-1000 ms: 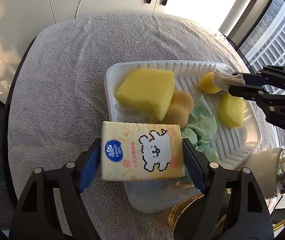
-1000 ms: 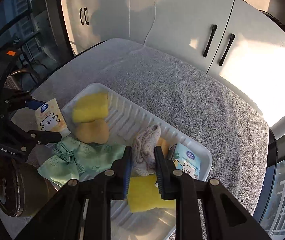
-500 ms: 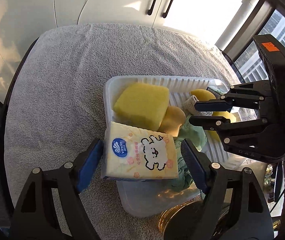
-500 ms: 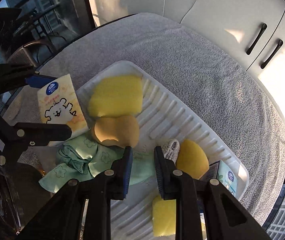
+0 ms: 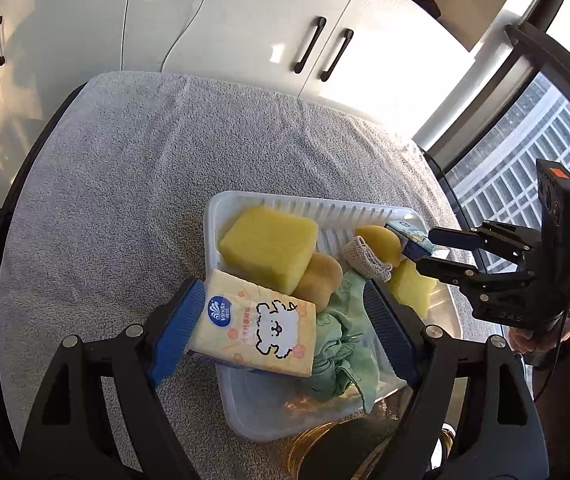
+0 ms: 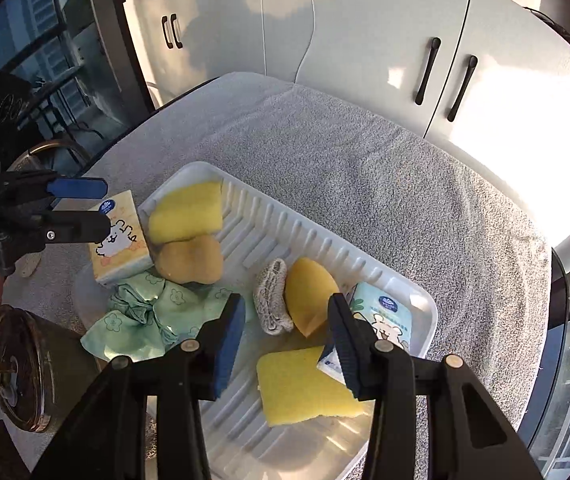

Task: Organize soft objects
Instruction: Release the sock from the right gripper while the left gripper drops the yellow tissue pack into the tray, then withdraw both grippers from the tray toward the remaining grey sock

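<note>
Sorting looks nearly done: the white tray (image 6: 417, 292) on the towel-covered bench (image 5: 133, 200) already holds a big yellow sponge (image 5: 269, 246), a tan sponge (image 6: 189, 258), a green cloth (image 6: 153, 312), a knitted scrubber (image 6: 273, 296), an orange sponge (image 6: 309, 296), a small yellow sponge (image 6: 305, 384) and a blue tissue pack (image 6: 385, 316). The yellow tissue pack (image 5: 257, 324) is the last item, resting half over the tray's near rim and leaning on the cloth. The left hand-held gripper (image 5: 281, 328) stands wide around it, its right pad clear, so it seems released. The right hand-held gripper (image 6: 285, 340), whose jaws have just been opening, hovers empty above the scrubber. A brass-rimmed jar (image 6: 25, 368) crowds the tray's near corner.
</note>
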The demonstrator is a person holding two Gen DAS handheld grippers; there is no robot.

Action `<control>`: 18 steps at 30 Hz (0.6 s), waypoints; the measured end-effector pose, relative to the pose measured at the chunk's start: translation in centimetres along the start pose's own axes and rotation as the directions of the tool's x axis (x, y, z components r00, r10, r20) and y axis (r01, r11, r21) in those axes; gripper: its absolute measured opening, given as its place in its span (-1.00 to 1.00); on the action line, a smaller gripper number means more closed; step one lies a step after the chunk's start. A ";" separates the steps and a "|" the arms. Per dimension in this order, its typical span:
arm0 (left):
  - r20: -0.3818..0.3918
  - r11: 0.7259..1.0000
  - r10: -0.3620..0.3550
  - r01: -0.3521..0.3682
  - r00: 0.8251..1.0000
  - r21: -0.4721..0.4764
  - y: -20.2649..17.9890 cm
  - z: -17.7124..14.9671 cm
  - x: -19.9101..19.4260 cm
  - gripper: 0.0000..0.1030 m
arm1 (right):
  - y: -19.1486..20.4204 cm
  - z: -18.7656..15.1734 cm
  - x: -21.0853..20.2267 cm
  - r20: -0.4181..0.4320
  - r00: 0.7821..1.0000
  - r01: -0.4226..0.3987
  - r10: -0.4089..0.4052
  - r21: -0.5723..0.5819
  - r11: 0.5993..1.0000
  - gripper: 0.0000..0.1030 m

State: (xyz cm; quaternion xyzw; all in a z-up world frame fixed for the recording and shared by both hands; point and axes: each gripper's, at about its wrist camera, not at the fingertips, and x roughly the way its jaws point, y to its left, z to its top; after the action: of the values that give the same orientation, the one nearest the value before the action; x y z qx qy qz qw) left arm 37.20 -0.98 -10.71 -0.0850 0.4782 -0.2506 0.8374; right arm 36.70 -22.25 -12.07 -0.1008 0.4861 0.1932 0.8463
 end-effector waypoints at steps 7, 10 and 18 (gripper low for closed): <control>0.105 0.997 0.072 -0.070 0.992 -0.019 0.8 -0.1 -2.9 0.57 | -4.2 -4.1 -3.7 0.097 0.994 0.025 -0.045 0.200 0.980 0.06; 0.145 0.987 0.162 -0.161 0.976 -0.020 1.7 -0.6 -4.3 0.57 | -6.0 -6.4 -5.9 0.131 0.982 0.095 -0.138 0.289 0.952 0.23; 0.238 0.888 0.452 -0.458 0.860 -0.033 6.1 -4.3 -7.9 0.57 | -8.4 -14.6 -8.8 0.093 0.959 0.204 -0.269 0.433 0.878 0.29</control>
State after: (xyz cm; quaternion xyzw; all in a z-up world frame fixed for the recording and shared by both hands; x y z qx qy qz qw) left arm 32.39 8.63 -9.33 0.0114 0.3774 -0.0397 0.9251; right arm 24.84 -37.08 -12.08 0.0393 0.4350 -0.0135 0.8994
